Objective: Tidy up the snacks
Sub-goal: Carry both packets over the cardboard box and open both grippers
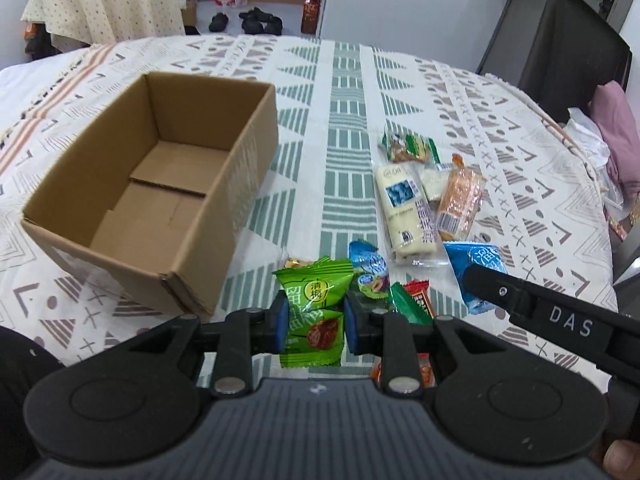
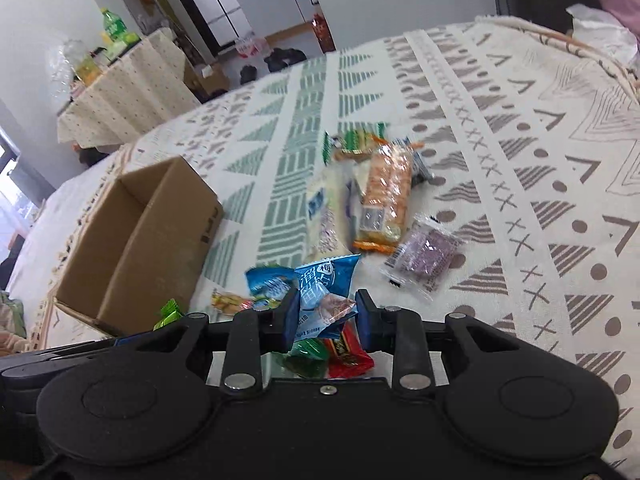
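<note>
My left gripper [image 1: 315,320] is shut on a green snack packet [image 1: 316,312], held above the patterned tablecloth just right of an open, empty cardboard box [image 1: 160,184]. My right gripper [image 2: 327,314] is shut on a blue snack packet [image 2: 324,292]; it also shows in the left wrist view, where that blue packet [image 1: 478,270] hangs from its black finger. Below lie small wrapped candies, green and red [image 2: 332,356], and another blue one [image 1: 368,262]. Further off rest a long white bar [image 1: 404,208], an orange cracker pack [image 1: 460,200], a green pack [image 1: 408,148] and a purple packet [image 2: 426,258].
The tablecloth [image 1: 344,112] covers a large table whose far edge curves away. A dark chair back [image 1: 560,44] stands at the far right beside pink cloth. Beyond the table are a second cloth-covered table [image 2: 120,92] with bottles, and shoes on the floor.
</note>
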{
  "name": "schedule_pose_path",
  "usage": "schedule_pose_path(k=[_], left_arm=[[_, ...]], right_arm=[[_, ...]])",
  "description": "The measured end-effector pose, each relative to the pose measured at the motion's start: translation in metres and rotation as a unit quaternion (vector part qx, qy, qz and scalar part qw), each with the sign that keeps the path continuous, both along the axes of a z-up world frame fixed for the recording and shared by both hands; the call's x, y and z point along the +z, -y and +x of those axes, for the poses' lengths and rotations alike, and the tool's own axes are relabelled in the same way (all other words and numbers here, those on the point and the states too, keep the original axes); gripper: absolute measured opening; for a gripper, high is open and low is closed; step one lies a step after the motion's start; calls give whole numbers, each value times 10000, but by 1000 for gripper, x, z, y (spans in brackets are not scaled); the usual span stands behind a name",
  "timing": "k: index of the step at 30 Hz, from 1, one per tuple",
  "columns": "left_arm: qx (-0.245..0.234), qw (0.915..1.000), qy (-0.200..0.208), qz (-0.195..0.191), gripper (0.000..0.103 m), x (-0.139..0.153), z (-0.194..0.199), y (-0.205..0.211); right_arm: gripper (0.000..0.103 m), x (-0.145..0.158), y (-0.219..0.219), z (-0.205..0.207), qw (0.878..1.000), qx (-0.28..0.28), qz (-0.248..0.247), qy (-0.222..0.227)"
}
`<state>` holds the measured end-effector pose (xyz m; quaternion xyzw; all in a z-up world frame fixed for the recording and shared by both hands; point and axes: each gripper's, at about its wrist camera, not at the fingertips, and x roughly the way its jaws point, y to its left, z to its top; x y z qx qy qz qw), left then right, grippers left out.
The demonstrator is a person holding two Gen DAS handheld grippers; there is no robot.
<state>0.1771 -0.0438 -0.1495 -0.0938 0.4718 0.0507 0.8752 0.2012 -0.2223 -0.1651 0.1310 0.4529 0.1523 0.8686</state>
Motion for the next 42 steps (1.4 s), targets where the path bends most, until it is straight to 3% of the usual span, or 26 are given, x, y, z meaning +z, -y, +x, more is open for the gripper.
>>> schedule_pose_path(k=[18,42], left_arm=[[577,9966,548,231,27,44,-12,-39],[1111,9917,648,38,27,41,0,-127]], right_arm=[[29,28,-25,-10,9948,403,620,697],[29,36,-112,6,9859,911,1010,976]])
